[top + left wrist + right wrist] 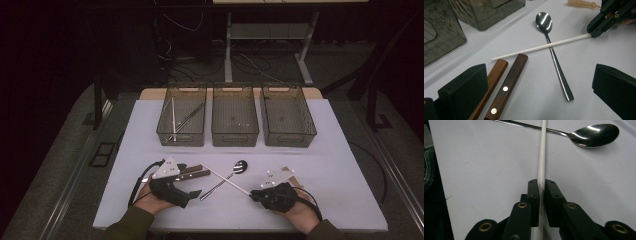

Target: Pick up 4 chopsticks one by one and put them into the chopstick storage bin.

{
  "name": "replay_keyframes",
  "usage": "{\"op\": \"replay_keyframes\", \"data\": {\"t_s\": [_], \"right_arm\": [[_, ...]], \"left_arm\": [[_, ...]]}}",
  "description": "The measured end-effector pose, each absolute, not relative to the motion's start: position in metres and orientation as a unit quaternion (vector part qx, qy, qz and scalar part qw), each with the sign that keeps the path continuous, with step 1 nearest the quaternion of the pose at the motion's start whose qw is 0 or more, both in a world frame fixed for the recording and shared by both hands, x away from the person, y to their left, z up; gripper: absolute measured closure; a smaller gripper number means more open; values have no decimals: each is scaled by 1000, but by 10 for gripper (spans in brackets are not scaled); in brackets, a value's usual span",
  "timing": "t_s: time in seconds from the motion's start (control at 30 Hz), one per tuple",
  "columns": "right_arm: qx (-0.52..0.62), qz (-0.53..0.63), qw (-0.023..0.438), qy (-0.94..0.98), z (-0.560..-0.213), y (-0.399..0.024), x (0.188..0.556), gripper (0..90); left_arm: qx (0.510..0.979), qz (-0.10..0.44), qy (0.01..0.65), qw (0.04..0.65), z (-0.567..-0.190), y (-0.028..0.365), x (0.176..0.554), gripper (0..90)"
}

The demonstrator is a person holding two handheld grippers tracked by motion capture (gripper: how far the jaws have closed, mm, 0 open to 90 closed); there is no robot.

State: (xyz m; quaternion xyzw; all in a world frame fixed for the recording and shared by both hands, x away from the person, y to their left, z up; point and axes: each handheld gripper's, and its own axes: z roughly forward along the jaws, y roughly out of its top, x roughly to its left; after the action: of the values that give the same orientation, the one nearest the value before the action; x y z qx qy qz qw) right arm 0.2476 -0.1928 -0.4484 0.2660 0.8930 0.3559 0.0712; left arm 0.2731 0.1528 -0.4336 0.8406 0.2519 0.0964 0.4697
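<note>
right gripper (541, 192): jaws clamped on white chopstick (542, 152), which is laid across spoon (554, 55) on table (340, 165) | left gripper (539, 87): jaws spread wide, nothing gripped, two wooden handles (504, 85) beside one jaw | three bins (235, 117) at far edge | writing on grey plates too small to be read

Olive sleeves; black grippers: left (192, 194), right (252, 196); grey 3-cornered plates, brass screws.
</note>
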Motion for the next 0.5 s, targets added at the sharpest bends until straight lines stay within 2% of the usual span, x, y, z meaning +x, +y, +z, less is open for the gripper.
{"op": "replay_keyframes", "data": {"t_s": [0.5], "right_arm": [[272, 352, 79, 892, -447, -192, 249, 838]], "left_arm": [[840, 95, 251, 471, -433, 153, 273, 0]]}}
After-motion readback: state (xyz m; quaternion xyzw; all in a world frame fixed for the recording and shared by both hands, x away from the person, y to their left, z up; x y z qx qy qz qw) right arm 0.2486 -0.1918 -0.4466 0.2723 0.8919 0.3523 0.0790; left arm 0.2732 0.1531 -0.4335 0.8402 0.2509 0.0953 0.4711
